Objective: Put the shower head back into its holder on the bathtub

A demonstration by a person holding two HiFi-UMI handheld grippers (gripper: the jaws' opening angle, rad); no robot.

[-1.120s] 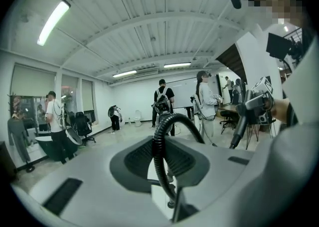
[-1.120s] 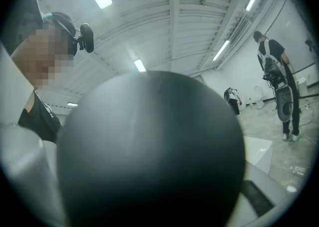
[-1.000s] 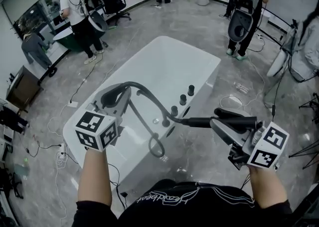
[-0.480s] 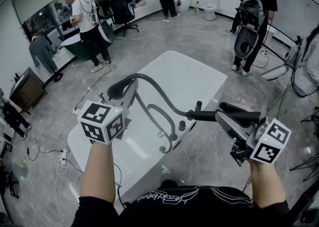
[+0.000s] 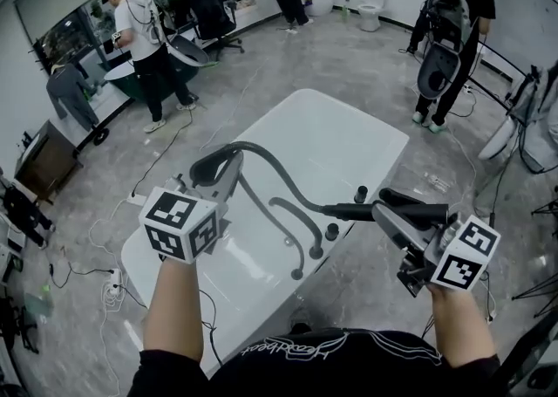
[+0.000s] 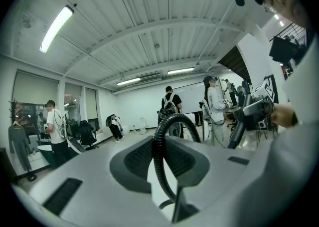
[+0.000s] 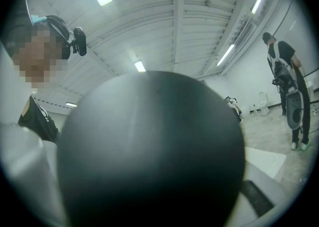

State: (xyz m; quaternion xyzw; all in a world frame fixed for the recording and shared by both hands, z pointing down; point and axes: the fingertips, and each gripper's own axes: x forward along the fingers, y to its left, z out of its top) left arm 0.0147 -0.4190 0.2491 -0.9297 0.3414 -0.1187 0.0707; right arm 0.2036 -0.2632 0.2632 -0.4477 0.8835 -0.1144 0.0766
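Shower head (image 5: 350, 210) clamped in R tongs (image 5: 391, 210), hose (image 5: 266, 157) in L tongs (image 5: 220, 172)

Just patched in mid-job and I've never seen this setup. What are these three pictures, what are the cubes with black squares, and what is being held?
There is no robot arm: a person holds hand-held tongs in each hand, and the patterned cubes are part of them. The wide picture comes from a camera on the person's head, looking down over a white bathtub. The other two come from cameras riding on each pair of tongs. The left tongs are closed on the black hose, which arcs up between them in the left gripper view. The right tongs grip the black shower head, so close to that camera that it fills the right gripper view as a dark dome. Dark knobs stand on the tub's rim.
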